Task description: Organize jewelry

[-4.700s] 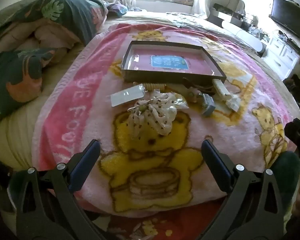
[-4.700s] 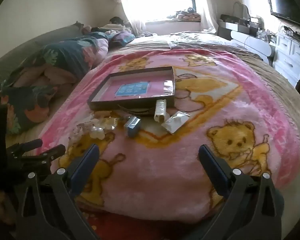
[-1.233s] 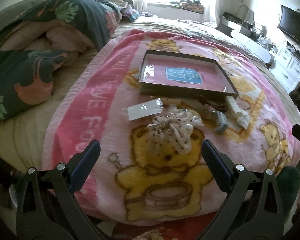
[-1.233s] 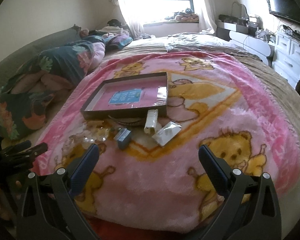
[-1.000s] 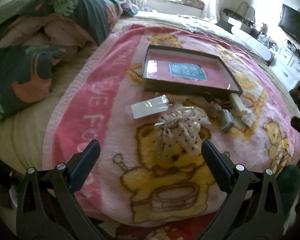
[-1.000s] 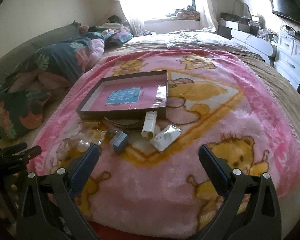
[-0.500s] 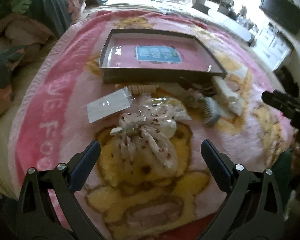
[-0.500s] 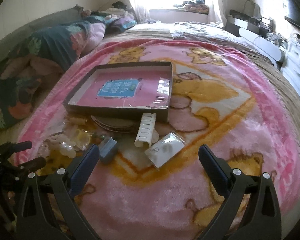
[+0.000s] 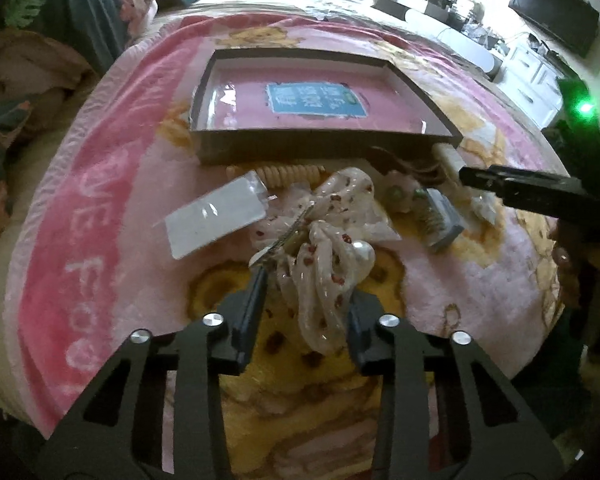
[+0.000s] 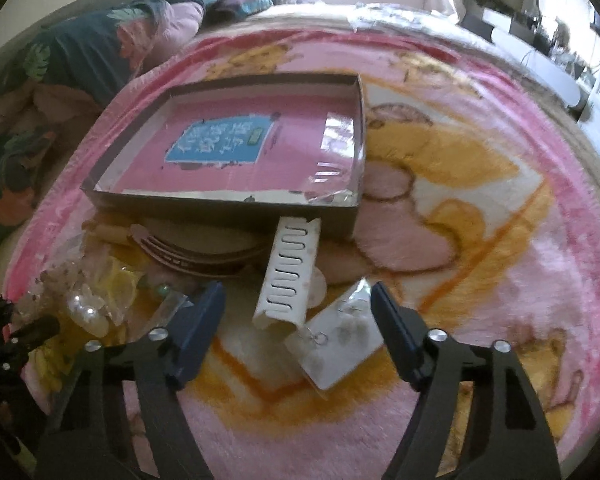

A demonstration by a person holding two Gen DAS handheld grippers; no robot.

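Left gripper (image 9: 305,312) lower centre, just closed, clamped on spotted hair bow (image 9: 332,248) to lift twd tray (image 9: 320,136) above; right gripper (image 10: 298,320) closing, still apart, straddling earring card (image 10: 336,344), white clip strip (image 10: 290,276).

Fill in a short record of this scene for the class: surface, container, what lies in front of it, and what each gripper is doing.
surface: pink bear-print blanket on a bed
container: shallow dark box, holding only a pink sheet with a blue label
loose items: spotted fabric hair bow, clear packet, white slotted strip, earring card
left gripper: fingers have just been closing, bow's tail between them
right gripper: fingers have just been closing, apart, either side of the strip and card
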